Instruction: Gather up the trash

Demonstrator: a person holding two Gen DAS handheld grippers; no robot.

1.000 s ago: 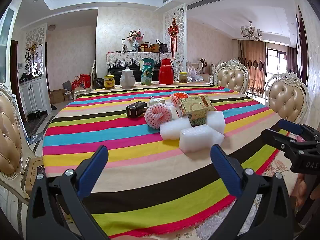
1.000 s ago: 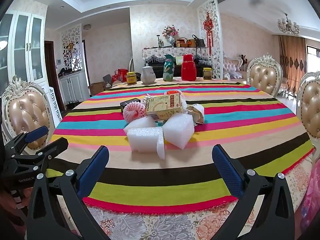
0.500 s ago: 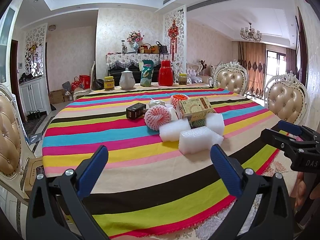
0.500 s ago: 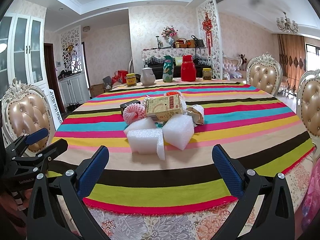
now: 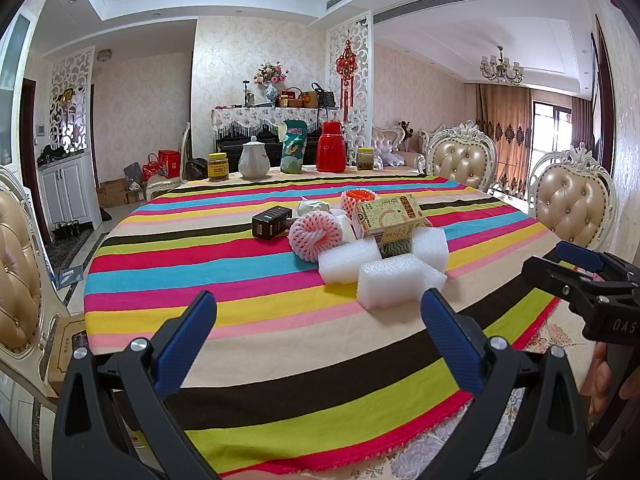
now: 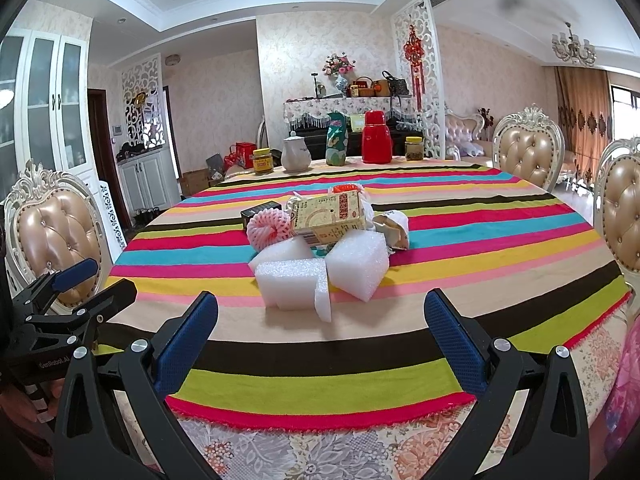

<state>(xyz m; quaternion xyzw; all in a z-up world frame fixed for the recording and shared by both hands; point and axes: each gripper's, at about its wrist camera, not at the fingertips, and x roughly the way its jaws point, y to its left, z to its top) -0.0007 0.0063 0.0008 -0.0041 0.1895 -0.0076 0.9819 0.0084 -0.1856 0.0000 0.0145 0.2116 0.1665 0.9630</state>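
While both grippers hang short of the tabletop [image 6: 304, 376] edge, little has shifted over the last second: the trash pile looms only slightly nearer, so collecting has not begun.

Left gripper [image 5: 320, 336]: jaws wide apart, empty.
Right gripper [image 6: 322, 334]: jaws wide apart, empty.
Foam blocks [image 6: 292, 284]: nearest items, mid-tabletop, touching one another.
Pink fruit net [image 5: 316, 236], yellow carton [image 5: 390, 216], black box [image 5: 272, 222]: heaped just behind.
Crumpled paper wrapper [image 6: 394, 228]: plain in the right view; hidden by the carton in the left view.
Red thermos [image 5: 331, 146]: far edge, not trash, by my judgement.
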